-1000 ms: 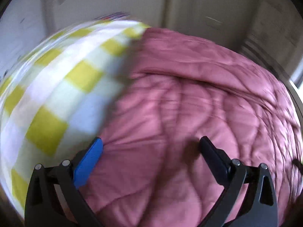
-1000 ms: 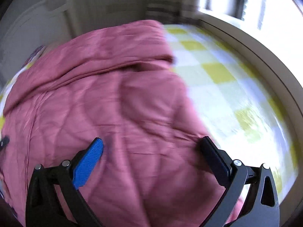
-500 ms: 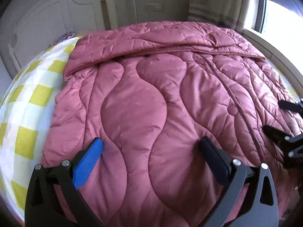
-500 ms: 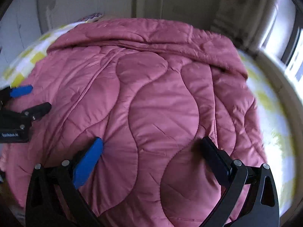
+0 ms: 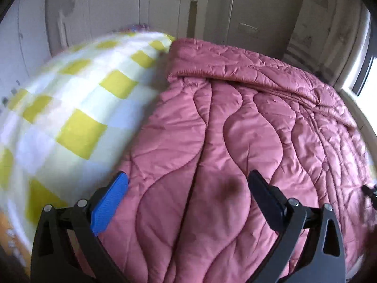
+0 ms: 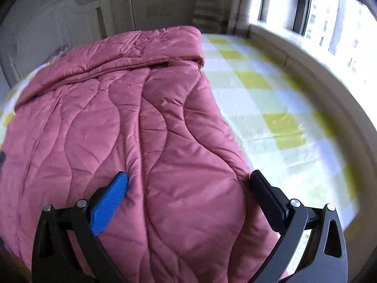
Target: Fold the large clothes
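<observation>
A large pink quilted coat [image 5: 247, 141] lies spread flat on a bed, its far end folded over; it also shows in the right wrist view [image 6: 132, 127]. My left gripper [image 5: 188, 191] is open and empty, hovering over the coat's near left part, its blue finger near the left edge. My right gripper [image 6: 188, 188] is open and empty over the coat's near right part, its black finger at the right edge. A bit of the right gripper [image 5: 370, 192] shows at the far right of the left wrist view.
The bed sheet [image 5: 77, 108] is white with yellow checks, bare to the left of the coat and to the right of it [image 6: 271, 108]. A white headboard [image 5: 150, 7] stands behind. A window [image 6: 329, 18] and its sill run along the right side.
Both cameras have swung outward: the left view turned left to the coat's left edge, the right view turned right to its right edge. Both grippers stayed open.
</observation>
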{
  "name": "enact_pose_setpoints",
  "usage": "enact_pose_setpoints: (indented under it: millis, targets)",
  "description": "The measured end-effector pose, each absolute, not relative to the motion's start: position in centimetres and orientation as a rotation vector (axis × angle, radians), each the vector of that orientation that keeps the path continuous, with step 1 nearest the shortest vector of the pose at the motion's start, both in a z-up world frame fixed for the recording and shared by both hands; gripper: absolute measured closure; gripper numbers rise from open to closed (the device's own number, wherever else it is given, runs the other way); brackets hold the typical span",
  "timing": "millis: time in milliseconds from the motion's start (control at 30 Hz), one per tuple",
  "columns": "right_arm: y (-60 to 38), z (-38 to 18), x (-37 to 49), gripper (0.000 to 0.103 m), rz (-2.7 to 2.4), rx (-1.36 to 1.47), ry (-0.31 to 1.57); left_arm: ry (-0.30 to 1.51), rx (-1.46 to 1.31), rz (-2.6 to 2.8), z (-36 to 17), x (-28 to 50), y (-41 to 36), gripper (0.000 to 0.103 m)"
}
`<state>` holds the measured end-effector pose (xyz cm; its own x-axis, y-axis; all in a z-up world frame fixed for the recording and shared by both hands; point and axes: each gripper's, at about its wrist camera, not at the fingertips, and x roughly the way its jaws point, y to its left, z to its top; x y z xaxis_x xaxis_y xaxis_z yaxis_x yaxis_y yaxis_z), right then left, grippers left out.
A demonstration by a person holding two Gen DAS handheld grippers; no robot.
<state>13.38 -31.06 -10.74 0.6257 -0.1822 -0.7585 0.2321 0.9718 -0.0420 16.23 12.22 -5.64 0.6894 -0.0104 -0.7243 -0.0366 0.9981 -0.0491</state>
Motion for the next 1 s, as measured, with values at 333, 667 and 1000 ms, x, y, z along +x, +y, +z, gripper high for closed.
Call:
enact_pose_setpoints:
  millis: [333, 667, 1000]
  targets:
    - [-21.5, -11.9, 12.7, 0.005, 0.096, -0.145, 0.833, 0.794, 0.221, -0.302, -7.9, 12.1, 0.8, 0.002]
    - [-27.1, -10.2, 4.2, 0.005, -0.076, -0.024, 0.784, 0.798, 0.007, -0.248, -7.0, 12.3, 8.2, 0.002]
    - [-27.8, -10.2, 1.5, 0.004, -0.040, 0.061, 0.760, 0.740, -0.002, -0.213, -7.4, 8.5, 11.3, 0.002]
